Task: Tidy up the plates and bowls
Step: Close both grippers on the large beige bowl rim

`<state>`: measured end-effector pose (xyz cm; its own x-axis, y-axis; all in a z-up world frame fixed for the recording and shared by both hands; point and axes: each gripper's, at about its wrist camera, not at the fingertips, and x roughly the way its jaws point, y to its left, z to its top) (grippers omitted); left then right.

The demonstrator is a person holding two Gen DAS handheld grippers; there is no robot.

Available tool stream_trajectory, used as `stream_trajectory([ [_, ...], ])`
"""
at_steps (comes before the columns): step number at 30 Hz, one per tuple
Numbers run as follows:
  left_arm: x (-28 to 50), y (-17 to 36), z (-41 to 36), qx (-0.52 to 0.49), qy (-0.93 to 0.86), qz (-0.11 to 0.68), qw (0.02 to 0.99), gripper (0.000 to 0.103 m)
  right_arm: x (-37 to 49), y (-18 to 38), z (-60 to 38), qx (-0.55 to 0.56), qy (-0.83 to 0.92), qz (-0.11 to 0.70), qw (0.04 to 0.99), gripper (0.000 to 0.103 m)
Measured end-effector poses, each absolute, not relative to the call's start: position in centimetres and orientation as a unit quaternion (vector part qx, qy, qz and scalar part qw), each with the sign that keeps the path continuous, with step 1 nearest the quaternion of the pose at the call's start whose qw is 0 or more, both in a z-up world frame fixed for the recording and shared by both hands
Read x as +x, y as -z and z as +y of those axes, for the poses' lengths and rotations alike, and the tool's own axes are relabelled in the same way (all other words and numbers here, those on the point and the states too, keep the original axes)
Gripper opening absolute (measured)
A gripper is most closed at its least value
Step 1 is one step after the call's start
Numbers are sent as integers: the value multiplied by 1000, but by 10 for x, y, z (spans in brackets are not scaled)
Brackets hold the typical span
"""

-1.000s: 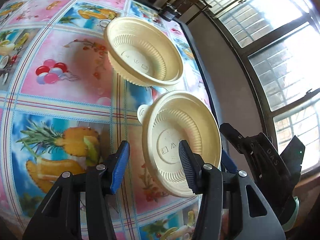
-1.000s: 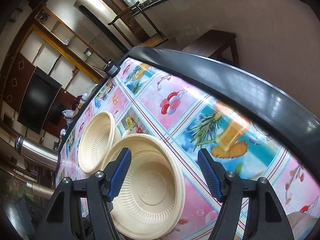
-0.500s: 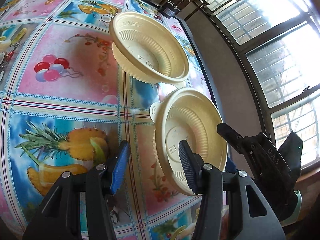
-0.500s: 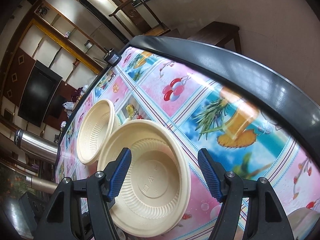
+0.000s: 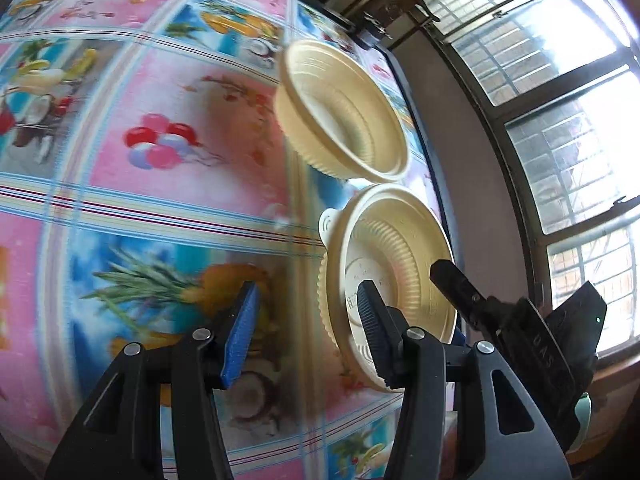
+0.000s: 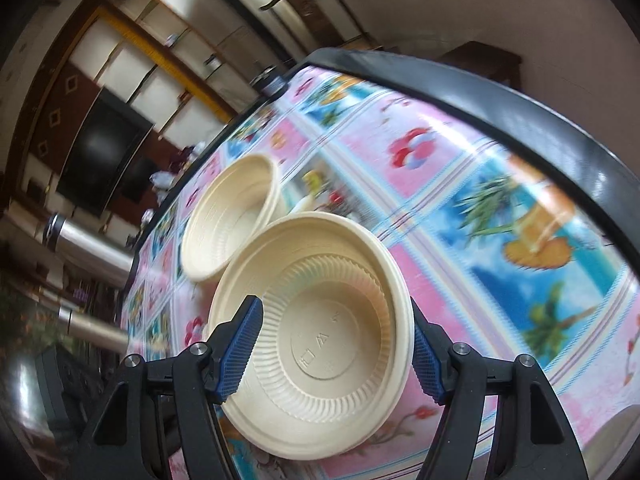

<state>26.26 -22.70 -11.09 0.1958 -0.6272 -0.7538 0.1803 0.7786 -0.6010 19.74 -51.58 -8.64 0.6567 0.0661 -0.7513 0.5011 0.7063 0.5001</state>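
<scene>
A table under a glossy fruit-print pink and blue tablecloth (image 5: 168,200) carries two cream ribbed plastic bowls. The near bowl (image 6: 316,316) sits between the right gripper's (image 6: 334,354) spread blue pads, touching the far bowl (image 6: 232,216). The left gripper (image 5: 306,328) also gapes, pinching nothing.

- Near bowl (image 5: 394,264): cream, ribbed wall, embossed marks on its flat base, a small tab on its rim; upright on the table near the right edge.
- Far bowl (image 5: 344,110): same cream ribbed make, tilted, just beyond the near one.
</scene>
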Motion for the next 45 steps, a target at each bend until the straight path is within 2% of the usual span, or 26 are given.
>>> stream_trajectory([
  [9, 273, 106, -190, -192, 239, 579, 755, 49, 212, 90, -466, 326, 26, 424, 845, 72],
  [16, 271, 102, -179, -204, 233, 564, 765, 49, 202, 88, -489, 359, 61, 393, 845, 72],
  [31, 268, 96, -184, -204, 247, 548, 773, 49, 201, 92, -490, 371, 50, 396, 838, 65],
  [35, 268, 95, -186, -199, 243, 545, 777, 48, 202, 92, -489, 368, 49, 399, 838, 59],
  [38, 269, 96, -186, -198, 238, 547, 778, 48, 202, 93, -487, 371, 49, 402, 835, 58],
  [45, 268, 97, -180, -194, 218, 542, 788, 47, 202, 92, -488, 367, 56, 402, 837, 45],
])
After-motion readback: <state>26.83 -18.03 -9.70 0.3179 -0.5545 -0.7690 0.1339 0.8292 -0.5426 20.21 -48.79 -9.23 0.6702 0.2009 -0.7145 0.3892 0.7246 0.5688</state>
